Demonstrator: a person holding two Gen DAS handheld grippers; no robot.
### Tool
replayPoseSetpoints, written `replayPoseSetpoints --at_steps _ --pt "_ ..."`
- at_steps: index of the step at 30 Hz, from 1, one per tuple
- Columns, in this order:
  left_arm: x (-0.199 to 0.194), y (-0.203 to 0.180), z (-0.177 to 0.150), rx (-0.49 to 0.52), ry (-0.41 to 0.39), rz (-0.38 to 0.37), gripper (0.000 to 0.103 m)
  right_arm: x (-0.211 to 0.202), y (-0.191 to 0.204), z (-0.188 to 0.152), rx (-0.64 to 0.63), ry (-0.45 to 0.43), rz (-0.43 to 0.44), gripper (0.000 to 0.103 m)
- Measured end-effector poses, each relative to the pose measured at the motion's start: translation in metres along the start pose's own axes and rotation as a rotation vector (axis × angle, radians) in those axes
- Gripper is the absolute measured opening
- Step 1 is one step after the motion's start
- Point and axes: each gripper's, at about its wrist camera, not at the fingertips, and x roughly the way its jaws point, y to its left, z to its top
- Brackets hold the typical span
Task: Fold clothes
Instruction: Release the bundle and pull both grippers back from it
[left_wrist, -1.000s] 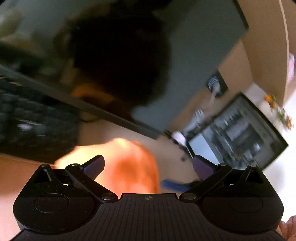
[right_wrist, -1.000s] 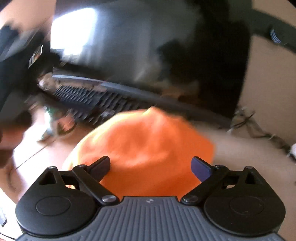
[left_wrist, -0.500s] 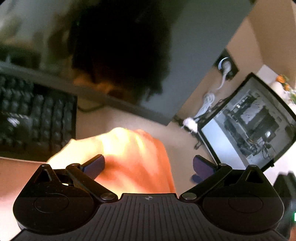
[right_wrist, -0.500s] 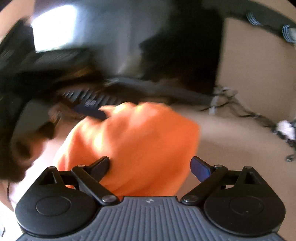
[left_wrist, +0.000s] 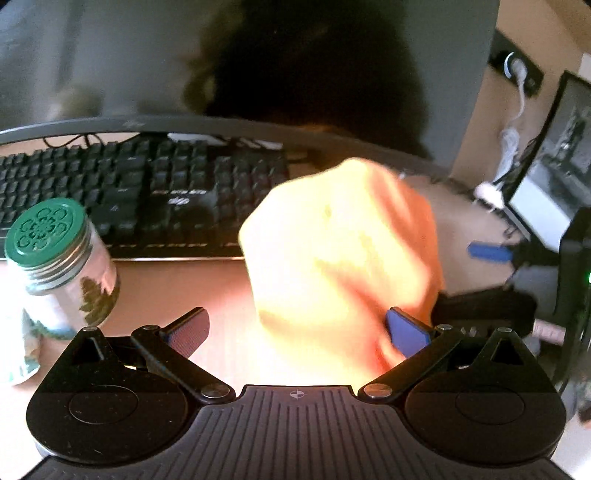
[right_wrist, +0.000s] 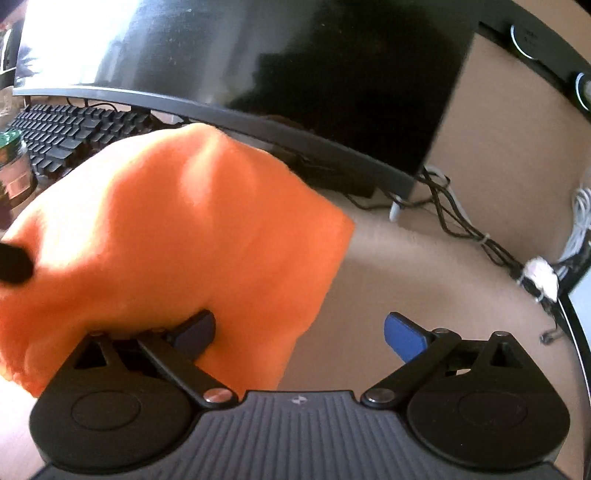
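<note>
Presently: orange garment (right_wrist: 192, 236), bunched on the desk (right_wrist: 424, 266) before the keyboard (left_wrist: 147, 192), no tidy fold visible. Left gripper (left_wrist: 295, 328) spread wide; right gripper (right_wrist: 299, 328) opening, cloth draping its left pad, unpinched. Folding judged mostly outstanding.

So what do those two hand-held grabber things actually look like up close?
Both look alike: the left gripper and right gripper each have a ribbed dark grey body, two round black discs, black linkage arms with silver screws, and blue-padded fingers. A small crosshair mark sits on the body.
</note>
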Motion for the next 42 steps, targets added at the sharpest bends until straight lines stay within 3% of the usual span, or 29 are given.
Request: replayPoseSetpoints --at_steps 9,16,20,24,34,38,42 --pt "0.003 -0.021 -0.009 0.005 -0.01 0.128 0.103 0.002 -0.016 -0.007 0.03 -0.009 -0.033 0.103" --pt "-0.038 -0.053 -0.043 -0.073 -0.047 0.284 0.103 -0.05 -0.046 -0.03 0.102 -0.077 0.087 0.103" --pt "-0.073 -0.082 -0.072 -0.166 -0.06 0.32 0.103 -0.094 -0.072 -0.053 0.155 -0.126 0.15 0.103" --pt "-0.102 -0.119 -0.088 -0.172 -0.057 0.393 0.103 -0.135 -0.1 -0.074 0.198 -0.179 0.223 0.103" --pt "-0.17 -0.191 -0.128 -0.123 -0.204 0.449 0.103 -0.202 -0.111 -0.139 0.227 -0.202 0.376 0.103" --pt "-0.187 -0.203 -0.153 -0.218 -0.325 0.408 0.103 -0.229 -0.101 -0.163 0.127 -0.249 0.358 0.103" --pt "-0.187 -0.216 -0.161 -0.195 -0.318 0.405 0.103 -0.244 -0.102 -0.172 0.107 -0.306 0.325 0.103"
